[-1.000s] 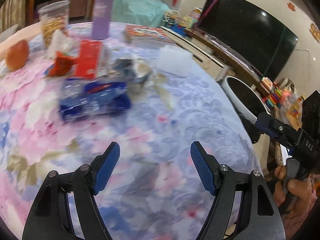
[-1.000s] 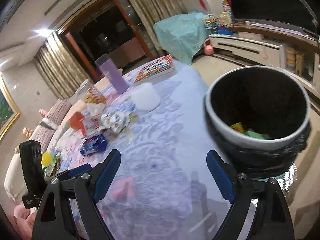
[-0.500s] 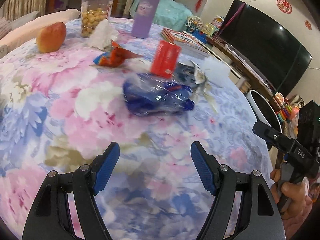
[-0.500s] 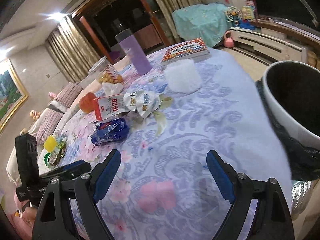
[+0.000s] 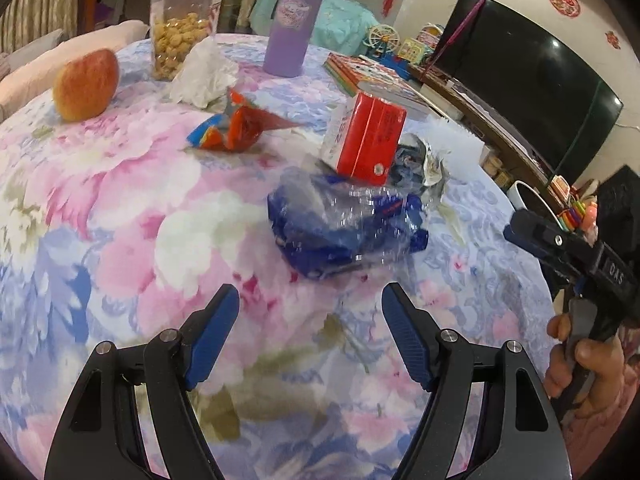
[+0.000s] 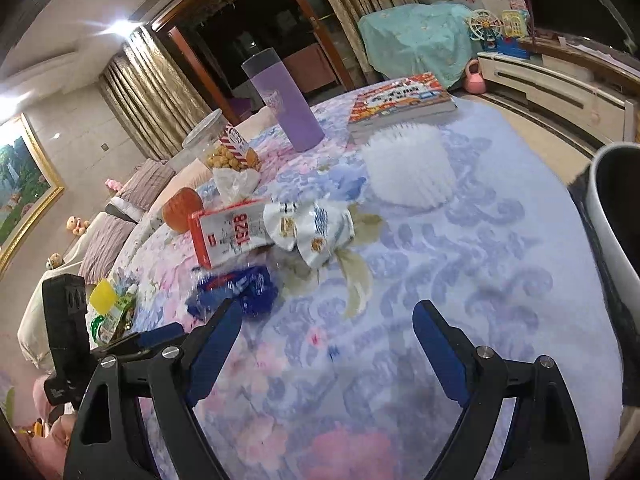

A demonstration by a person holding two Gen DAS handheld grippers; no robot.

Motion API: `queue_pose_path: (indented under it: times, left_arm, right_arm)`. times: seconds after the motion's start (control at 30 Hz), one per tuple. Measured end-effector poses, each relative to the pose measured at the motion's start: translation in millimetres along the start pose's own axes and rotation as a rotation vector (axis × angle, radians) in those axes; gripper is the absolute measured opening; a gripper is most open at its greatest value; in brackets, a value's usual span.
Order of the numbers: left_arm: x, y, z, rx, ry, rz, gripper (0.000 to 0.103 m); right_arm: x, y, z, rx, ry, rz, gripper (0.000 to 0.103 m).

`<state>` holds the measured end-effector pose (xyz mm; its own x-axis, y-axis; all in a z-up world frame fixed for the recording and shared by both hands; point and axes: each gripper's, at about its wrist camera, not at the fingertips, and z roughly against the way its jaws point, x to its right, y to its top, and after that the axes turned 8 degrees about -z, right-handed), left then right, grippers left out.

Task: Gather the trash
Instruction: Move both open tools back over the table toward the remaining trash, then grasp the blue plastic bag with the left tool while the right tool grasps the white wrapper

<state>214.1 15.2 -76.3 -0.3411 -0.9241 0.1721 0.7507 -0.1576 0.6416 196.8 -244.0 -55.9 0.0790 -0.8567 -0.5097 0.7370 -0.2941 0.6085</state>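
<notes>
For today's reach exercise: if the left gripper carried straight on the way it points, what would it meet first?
Most likely the crumpled blue plastic wrapper, straight ahead of the open left gripper; only bare floral tablecloth lies between, though depth is hard to judge.

Bare tablecloth [image 5: 120, 216] before blue wrapper [image 5: 344, 232]

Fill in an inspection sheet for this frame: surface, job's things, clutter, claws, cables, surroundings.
Surface: round table under a floral cloth.
Job's things: blue wrapper, red carton, white crumpled wrapper, orange wrapper, tissue; bin beside the table.
Clutter: apple, snack jar, purple tumbler, books.
Claws: left claw and right claw open, empty.
Cables: nothing seen.
Surroundings: television, curtains.
</notes>
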Motion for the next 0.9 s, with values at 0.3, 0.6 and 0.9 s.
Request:
queue_pose_path:
  times: [0.3,0.6,0.9]
  left_arm:
    - [-1.2,17.0,-14.0,-0.001,-0.059,-0.062,0.076]
    - [10.4,22.8,-16.7,0.043,-0.116,-0.128,0.048]
    - [30.9,13.9,-5.4,0.075,-0.095,-0.201,0.021]
  right_arm:
    - [-9.8,22.4,-38.3,-0.023,0.031,0.031,0.089]
    - [-7.5,37.5,-79.2,-0.059,0.063,-0.001,0.073]
    - [-2.2,29.6,-64.8,-0.044,0.051,0.014,0.014]
